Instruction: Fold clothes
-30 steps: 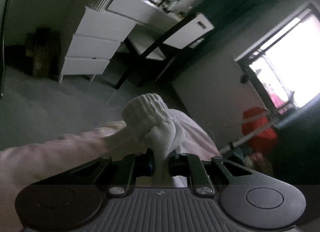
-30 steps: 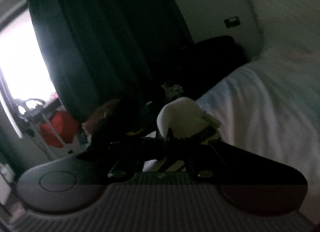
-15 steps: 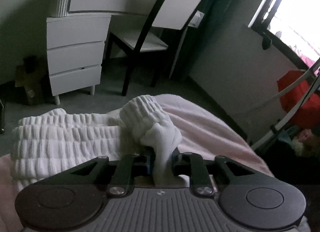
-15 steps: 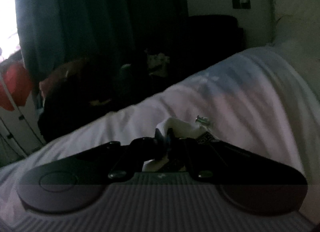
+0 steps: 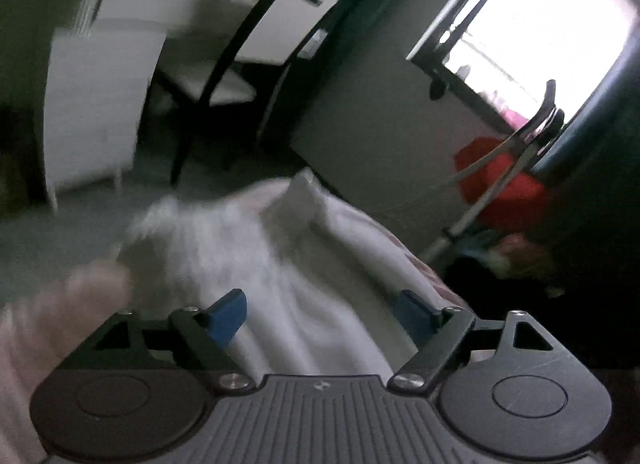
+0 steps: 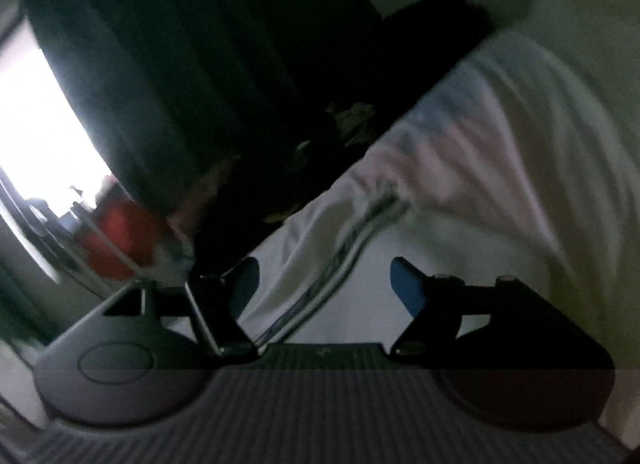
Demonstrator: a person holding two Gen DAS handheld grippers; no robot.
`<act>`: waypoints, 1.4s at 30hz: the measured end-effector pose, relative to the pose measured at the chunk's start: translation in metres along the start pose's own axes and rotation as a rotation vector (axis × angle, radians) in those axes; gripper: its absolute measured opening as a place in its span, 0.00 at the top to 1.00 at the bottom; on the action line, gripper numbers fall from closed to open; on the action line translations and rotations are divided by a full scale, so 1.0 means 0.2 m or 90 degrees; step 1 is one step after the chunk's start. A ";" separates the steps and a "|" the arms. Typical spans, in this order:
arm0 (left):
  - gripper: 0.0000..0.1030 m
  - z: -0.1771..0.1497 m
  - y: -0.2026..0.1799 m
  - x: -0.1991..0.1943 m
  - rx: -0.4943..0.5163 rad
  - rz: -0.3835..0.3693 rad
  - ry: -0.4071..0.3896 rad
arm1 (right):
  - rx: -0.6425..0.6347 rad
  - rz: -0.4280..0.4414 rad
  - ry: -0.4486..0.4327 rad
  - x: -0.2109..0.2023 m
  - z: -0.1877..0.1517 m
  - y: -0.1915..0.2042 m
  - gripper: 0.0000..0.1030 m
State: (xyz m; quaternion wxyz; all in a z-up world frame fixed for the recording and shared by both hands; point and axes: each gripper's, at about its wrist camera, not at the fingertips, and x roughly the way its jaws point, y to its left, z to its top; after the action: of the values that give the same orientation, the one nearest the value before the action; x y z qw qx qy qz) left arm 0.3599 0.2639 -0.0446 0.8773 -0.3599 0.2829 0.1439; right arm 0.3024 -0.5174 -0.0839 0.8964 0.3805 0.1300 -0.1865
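Both views were blurred. A pale pink bed filled the lower frames, with the white garment lying loose on it, its striped edge running between the right fingers. Beyond stood a white desk and chair. The left gripper and right gripper had jaws spread wide, holding nothing.
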 end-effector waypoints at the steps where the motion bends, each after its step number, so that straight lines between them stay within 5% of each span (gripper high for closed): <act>1: 0.18 -0.04 0.06 -0.06 -0.024 -0.014 0.005 | 0.037 0.016 0.008 -0.06 -0.03 -0.06 0.26; 5: 0.17 -0.20 0.28 -0.28 -0.121 -0.069 0.026 | 0.159 0.066 0.061 -0.23 -0.16 -0.23 0.26; 13: 0.17 -0.25 0.43 -0.20 -0.166 -0.092 0.025 | 0.223 0.083 0.161 -0.15 -0.40 -0.42 0.27; 18: 0.28 -0.21 0.45 -0.03 -0.190 -0.049 -0.053 | 0.190 0.105 0.096 0.02 -0.47 -0.40 0.26; 22: 0.29 -0.16 0.45 0.14 -0.236 -0.085 -0.052 | 0.184 0.101 0.053 0.17 -0.40 -0.33 0.30; 24: 0.30 -0.14 0.43 0.19 -0.232 -0.077 -0.054 | 0.198 0.089 0.045 0.24 -0.39 -0.34 0.42; 27: 0.59 -0.12 0.41 0.22 -0.232 -0.080 -0.072 | 0.196 0.076 0.042 0.28 -0.38 -0.34 0.71; 28: 0.81 -0.11 0.41 0.22 -0.232 -0.081 -0.081 | 0.192 0.077 0.047 0.28 -0.38 -0.34 0.76; 29: 0.88 -0.10 0.40 0.19 -0.227 -0.084 -0.092 | 0.187 0.077 0.052 0.28 -0.38 -0.34 0.82; 35: 0.92 -0.07 0.35 -0.06 -0.193 -0.104 -0.157 | 0.185 0.085 0.052 0.15 -0.35 -0.33 0.88; 42: 0.92 -0.12 0.40 -0.46 -0.170 -0.124 -0.163 | 0.172 0.086 0.098 -0.11 -0.27 -0.39 0.88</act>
State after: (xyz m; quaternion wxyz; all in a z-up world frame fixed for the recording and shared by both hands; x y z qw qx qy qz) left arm 0.2413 0.2980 -0.0469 0.8605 -0.4772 0.1113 0.1394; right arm 0.2445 -0.5229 -0.1623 0.8349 0.5187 0.1461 -0.1120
